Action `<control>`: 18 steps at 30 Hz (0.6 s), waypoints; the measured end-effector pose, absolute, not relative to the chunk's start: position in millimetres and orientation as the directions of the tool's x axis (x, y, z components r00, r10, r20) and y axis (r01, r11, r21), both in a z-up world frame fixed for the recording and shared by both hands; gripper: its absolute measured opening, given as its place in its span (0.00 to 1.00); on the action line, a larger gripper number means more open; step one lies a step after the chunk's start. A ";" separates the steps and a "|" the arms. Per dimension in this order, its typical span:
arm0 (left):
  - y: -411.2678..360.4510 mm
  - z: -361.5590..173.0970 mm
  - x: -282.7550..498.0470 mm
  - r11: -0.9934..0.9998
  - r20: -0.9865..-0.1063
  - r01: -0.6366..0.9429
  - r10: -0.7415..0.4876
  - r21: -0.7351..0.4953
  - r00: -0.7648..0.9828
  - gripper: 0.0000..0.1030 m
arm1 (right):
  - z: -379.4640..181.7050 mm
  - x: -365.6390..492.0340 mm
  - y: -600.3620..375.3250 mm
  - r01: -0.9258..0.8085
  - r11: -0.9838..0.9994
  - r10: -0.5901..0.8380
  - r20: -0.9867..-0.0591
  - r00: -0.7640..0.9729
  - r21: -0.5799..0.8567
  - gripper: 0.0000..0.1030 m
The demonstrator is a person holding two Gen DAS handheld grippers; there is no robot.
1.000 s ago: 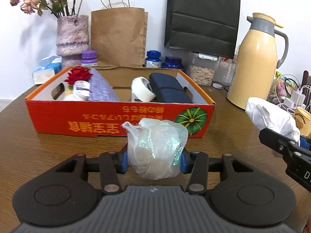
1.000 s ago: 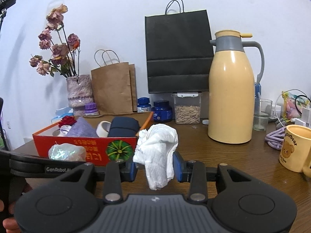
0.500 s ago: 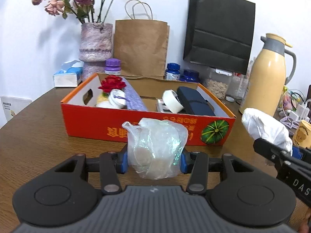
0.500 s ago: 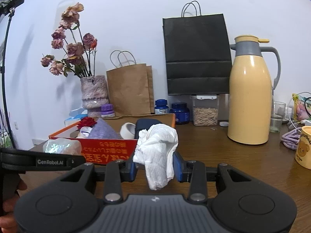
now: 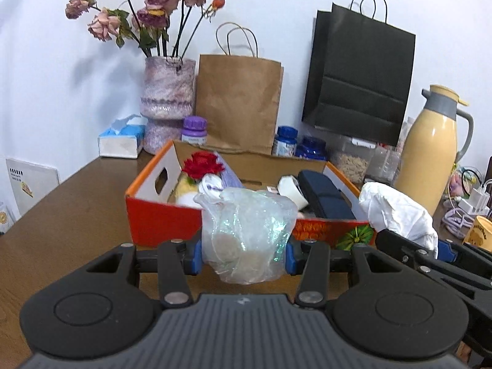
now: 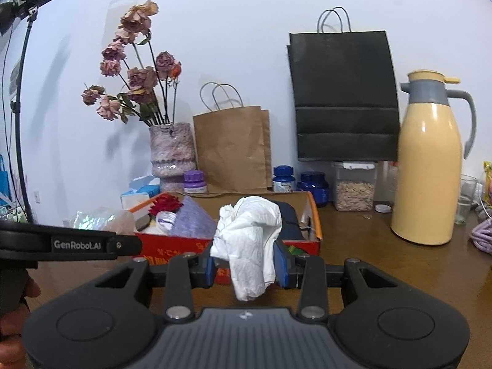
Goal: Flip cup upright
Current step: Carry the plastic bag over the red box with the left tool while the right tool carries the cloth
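Note:
My left gripper (image 5: 244, 252) is shut on a crumpled clear plastic bag (image 5: 246, 233), held above the wooden table in front of the orange cardboard box (image 5: 163, 221). My right gripper (image 6: 247, 266) is shut on a crumpled white bag (image 6: 249, 240), which hangs down between its blue pads. In the left wrist view the white bag (image 5: 396, 212) shows at the right, beside the box. A yellow mug (image 5: 479, 230) with a bear print stands at the far right edge, partly cut off. The right wrist view does not show the mug.
The box holds a red flower, a tape roll and a dark blue case. Behind it stand a vase of dried roses (image 5: 167, 98), a brown paper bag (image 5: 238, 104), a black bag (image 6: 344, 98), jars and a yellow thermos (image 6: 427, 169). A glass (image 6: 467, 196) and cables lie at the right.
Both grippers have risen and drawn back to the left, keeping their bags. The box and thermos slid right in both views, and the yellow mug left the right wrist view.

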State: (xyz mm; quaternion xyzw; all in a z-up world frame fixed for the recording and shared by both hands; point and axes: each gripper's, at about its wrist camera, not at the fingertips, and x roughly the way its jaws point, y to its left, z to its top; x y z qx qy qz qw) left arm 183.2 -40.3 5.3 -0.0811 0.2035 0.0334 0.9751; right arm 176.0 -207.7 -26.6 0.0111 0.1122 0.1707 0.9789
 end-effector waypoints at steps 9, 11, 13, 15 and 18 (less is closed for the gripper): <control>-30.3 25.9 202.4 0.981 -0.368 -0.114 0.048 -0.159 0.929 0.46 | -4.2 193.5 -189.0 -0.340 0.939 0.343 -0.191 0.920 0.048 0.35; -27.6 29.6 207.6 0.979 -0.358 -0.118 0.052 -0.165 0.932 0.46 | -0.6 198.9 -185.1 -0.341 0.939 0.344 -0.189 0.920 0.048 0.35; -25.2 31.7 213.0 0.977 -0.352 -0.122 0.054 -0.174 0.935 0.46 | 2.8 205.5 -181.0 -0.342 0.939 0.344 -0.184 0.921 0.048 0.35; -22.0 33.6 218.7 0.974 -0.347 -0.128 0.057 -0.185 0.936 0.46 | 5.3 212.2 -177.4 -0.342 0.938 0.345 -0.180 0.921 0.049 0.35; -17.1 36.6 229.2 0.971 -0.340 -0.135 0.061 -0.199 0.939 0.46 | 8.1 223.9 -171.7 -0.344 0.937 0.348 -0.173 0.921 0.058 0.35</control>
